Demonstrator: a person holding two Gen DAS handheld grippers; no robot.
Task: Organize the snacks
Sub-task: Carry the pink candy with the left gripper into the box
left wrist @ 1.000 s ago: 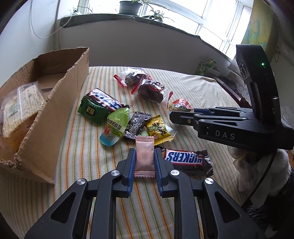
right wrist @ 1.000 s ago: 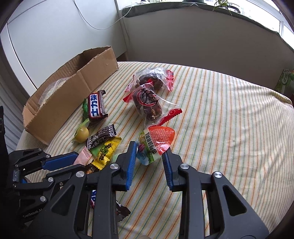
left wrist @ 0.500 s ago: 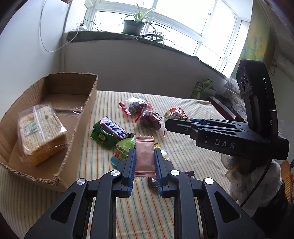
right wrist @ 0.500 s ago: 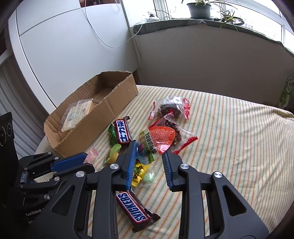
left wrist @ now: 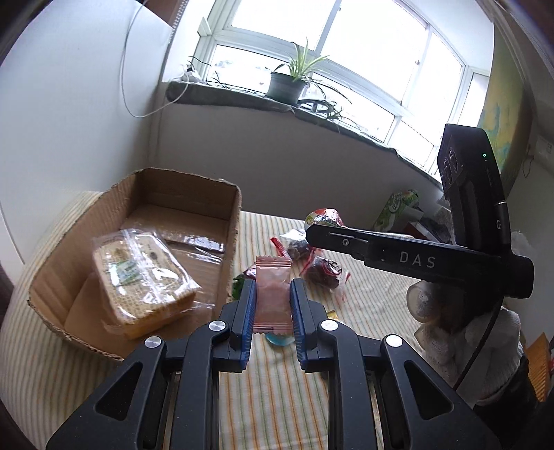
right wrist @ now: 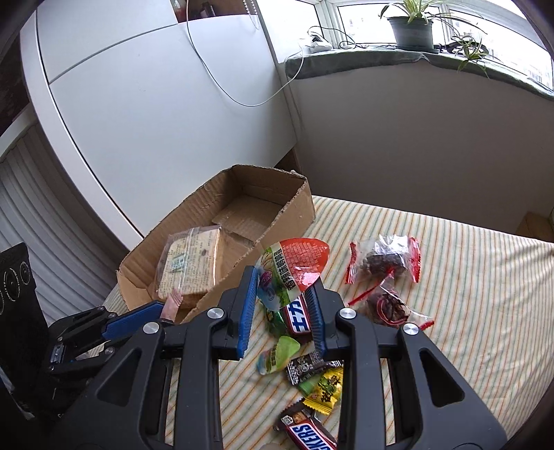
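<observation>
Left gripper (left wrist: 272, 301), clamped on a pink sachet (left wrist: 272, 294), and right gripper (right wrist: 281, 301), clamped on a red-green pouch (right wrist: 294, 266), both held above the striped cloth (right wrist: 467, 294). Box (right wrist: 291, 214), at 10 o'clock of the loose snacks (right wrist: 311, 367), contains a cracker pack (right wrist: 188, 266).

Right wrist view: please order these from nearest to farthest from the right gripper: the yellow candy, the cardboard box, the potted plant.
From the right gripper:
1. yellow candy, on the striped cloth just below its fingers.
2. cardboard box, left and beyond.
3. potted plant, on the windowsill at top right.
</observation>
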